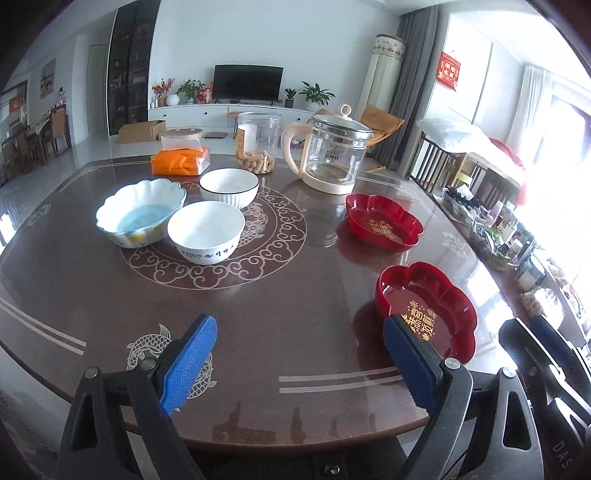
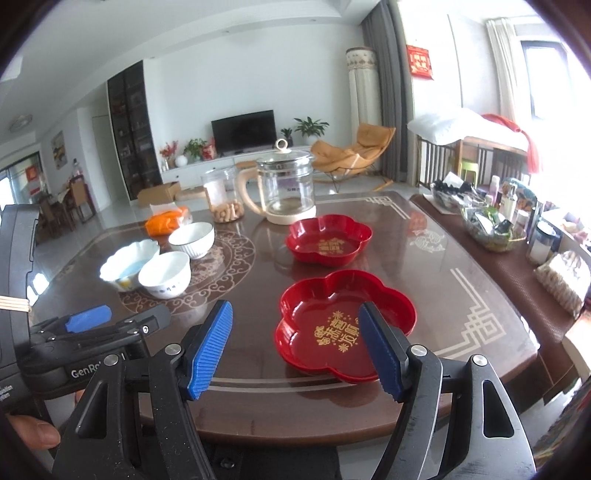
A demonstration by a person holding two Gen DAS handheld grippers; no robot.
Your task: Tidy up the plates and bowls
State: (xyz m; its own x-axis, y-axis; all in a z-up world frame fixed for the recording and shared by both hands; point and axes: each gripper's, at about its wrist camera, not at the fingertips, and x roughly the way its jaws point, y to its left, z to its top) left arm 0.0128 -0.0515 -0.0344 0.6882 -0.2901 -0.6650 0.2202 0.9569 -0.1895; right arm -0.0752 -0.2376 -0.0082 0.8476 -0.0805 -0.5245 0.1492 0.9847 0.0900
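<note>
white walls (image 1: pixel 258 33), tv (image 1: pixel 248 83), orange lounge chair (image 2: pixel 354 149), bright window (image 1: pixel 561 122)

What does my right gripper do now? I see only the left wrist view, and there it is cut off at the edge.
Observer: The right gripper is open, with nothing between its pads.
Operator: Is it touching the near red plate?
Observer: I cannot tell. One pad overlaps the near red plate in the picture; the plate lies flat on the table.
Operator: And the left gripper, seen from outside?
Observer: The left gripper hangs beside the right one, away from the bowls.
</note>
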